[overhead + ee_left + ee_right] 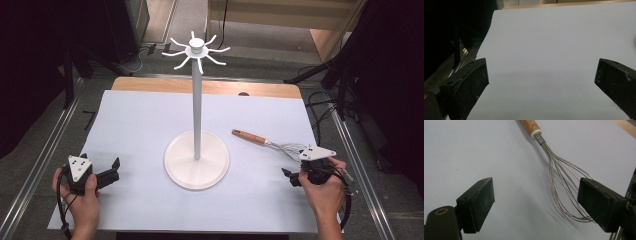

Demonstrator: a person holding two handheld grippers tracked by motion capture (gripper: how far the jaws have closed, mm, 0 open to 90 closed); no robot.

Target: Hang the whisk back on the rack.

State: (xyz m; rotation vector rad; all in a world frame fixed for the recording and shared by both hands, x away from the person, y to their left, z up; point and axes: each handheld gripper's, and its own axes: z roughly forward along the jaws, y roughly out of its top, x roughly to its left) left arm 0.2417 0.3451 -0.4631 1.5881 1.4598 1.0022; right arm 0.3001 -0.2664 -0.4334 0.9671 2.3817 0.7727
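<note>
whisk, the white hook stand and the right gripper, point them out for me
whisk point(564, 173), right gripper view, on the wire loops
white hook stand point(197, 105), high view, on the upright pole
right gripper point(290, 177), high view, between its jaw tips, near the whisk's wires

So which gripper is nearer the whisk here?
Right. The right gripper sits open beside the whisk, its wire loops close by one jaw. The left gripper, also open, is across the table beyond the stand.

The whisk point(564, 180) pairs shiny metal wires with a smooth wooden handle on the matt table cover point(135, 125).
</note>
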